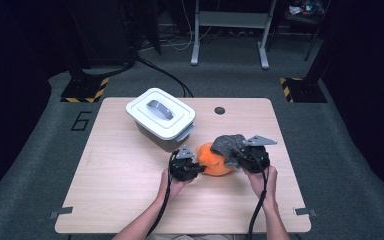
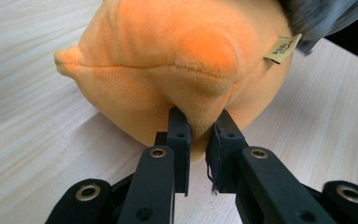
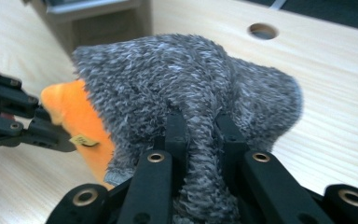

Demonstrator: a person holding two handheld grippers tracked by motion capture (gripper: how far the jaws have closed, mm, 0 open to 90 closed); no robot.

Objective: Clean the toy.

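At table centre, near edge: orange plush, pinched by left gripper; grey fuzzy cover, clamped by right gripper. Cover to be peeled steadily; plush to be anchored

Black grippers with brass-ringed screw holes, grey three-cornered plates, trailing black cables, bare forearms.

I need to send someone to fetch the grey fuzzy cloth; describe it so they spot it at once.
On the wooden table, look in front of the white lidded bin, between the two hands. There an orange plush toy lies, and the grey fuzzy cloth is draped over its right side, pinched by the right gripper. It is the one shaggy, grey, limp thing there.
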